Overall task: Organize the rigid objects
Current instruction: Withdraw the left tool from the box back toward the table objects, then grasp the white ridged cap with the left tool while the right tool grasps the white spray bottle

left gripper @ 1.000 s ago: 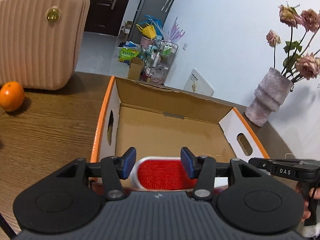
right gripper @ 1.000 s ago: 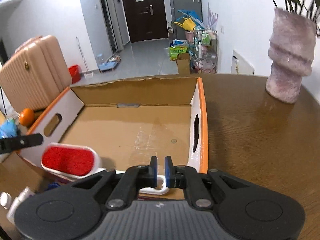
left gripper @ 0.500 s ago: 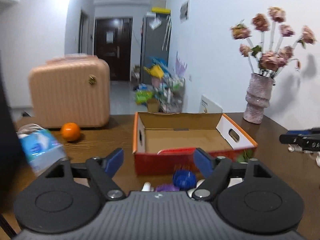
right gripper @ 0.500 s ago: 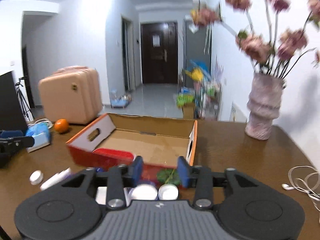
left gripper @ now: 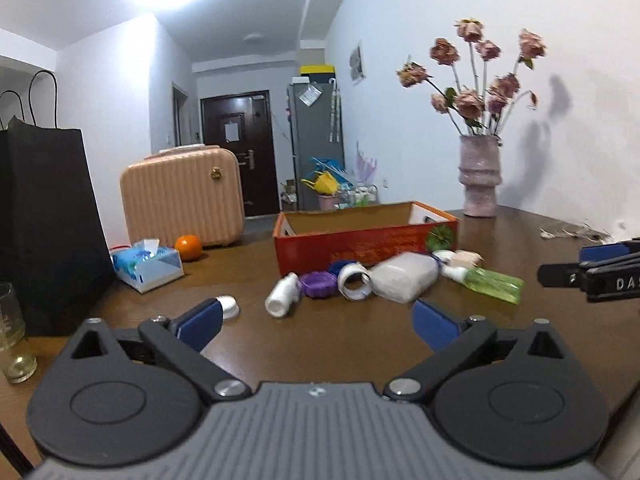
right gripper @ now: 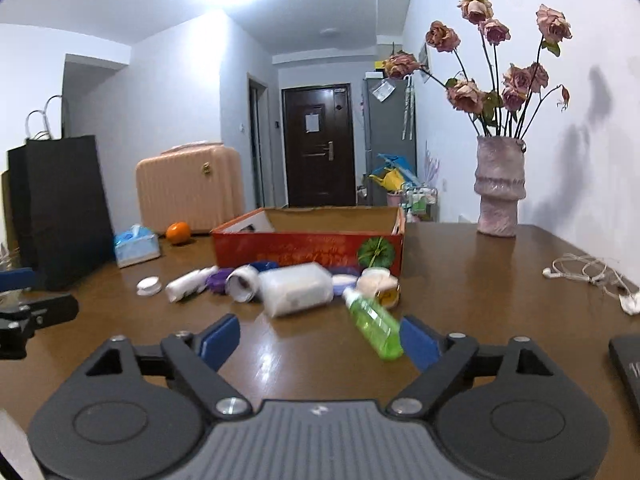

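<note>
Left wrist view: left gripper (left gripper: 316,322) lower centre, jaws just spread wide, nothing between. Cardboard box (left gripper: 364,240) mid-frame on table (left gripper: 360,344), small items heaped against its front: white bottle (left gripper: 282,294), purple lid (left gripper: 319,284), green bottle (left gripper: 494,284). Right wrist view: right gripper (right gripper: 320,338) likewise just opened, empty.

Your red cardboard box (right gripper: 308,248) sits mid-tabletop; bottles, jars and a green bottle (right gripper: 374,326) lie jumbled along its near side.
</note>
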A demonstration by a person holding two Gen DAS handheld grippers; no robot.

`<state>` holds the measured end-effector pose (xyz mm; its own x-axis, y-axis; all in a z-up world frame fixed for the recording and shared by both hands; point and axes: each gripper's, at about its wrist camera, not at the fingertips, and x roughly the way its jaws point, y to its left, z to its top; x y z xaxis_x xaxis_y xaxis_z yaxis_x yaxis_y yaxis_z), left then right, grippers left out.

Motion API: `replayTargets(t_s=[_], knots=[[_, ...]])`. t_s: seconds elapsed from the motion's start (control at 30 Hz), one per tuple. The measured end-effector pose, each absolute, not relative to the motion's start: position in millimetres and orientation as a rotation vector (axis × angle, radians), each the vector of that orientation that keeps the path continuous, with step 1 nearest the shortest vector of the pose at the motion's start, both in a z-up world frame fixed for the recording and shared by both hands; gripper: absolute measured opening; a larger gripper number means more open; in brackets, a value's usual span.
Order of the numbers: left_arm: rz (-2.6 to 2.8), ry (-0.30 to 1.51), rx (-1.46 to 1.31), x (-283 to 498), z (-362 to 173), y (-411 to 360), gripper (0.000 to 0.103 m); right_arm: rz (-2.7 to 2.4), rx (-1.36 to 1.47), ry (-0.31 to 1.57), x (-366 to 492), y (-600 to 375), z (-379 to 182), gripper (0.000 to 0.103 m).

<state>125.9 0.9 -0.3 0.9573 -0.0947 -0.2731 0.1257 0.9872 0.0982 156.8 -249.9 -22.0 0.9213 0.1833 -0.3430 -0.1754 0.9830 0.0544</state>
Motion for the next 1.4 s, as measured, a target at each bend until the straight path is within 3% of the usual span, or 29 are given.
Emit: replayTargets(t_s=[0.33,0.63,0.67,0.73,0.8,0.83,1.03,1.13,1.3,1.4], knots=[[-0.130,0.319,0.075,107,-14,12,0.103,0.169,0.006,0.391,127,-242,-34,0.090],[-0.069,0.353,0.055,149,-18,51,0.103,0.224,-0.007,0.430,171,-205,-27,0.088],[-0.062,0.381,0.059,161,-18,59,0.103,0.244,-0.001,0.443,181,-198,-26,0.087],[-0.064,0.442,0.096,193,-17,74,0.102,0.296,0.031,0.488,210,-184,-24,0.075],[-0.079,0.458,0.119,223,-18,89,0.099,0.349,0.082,0.551,245,-169,-21,0.063],[-0.090,0.475,0.127,241,-18,96,0.092,0.379,0.103,0.578,264,-160,-20,0.057],[-0.164,0.621,0.081,345,-27,130,0.070,0.490,0.142,0.736,386,-99,-8,0.040],[-0.202,0.652,0.056,371,-35,138,0.070,0.531,0.107,0.835,432,-66,-9,0.034],[-0.234,0.673,0.066,390,-45,141,0.069,0.467,-0.009,0.933,474,-29,-26,0.035],[-0.233,0.711,0.055,401,-51,143,0.054,0.446,-0.048,0.964,487,-17,-34,0.034]])
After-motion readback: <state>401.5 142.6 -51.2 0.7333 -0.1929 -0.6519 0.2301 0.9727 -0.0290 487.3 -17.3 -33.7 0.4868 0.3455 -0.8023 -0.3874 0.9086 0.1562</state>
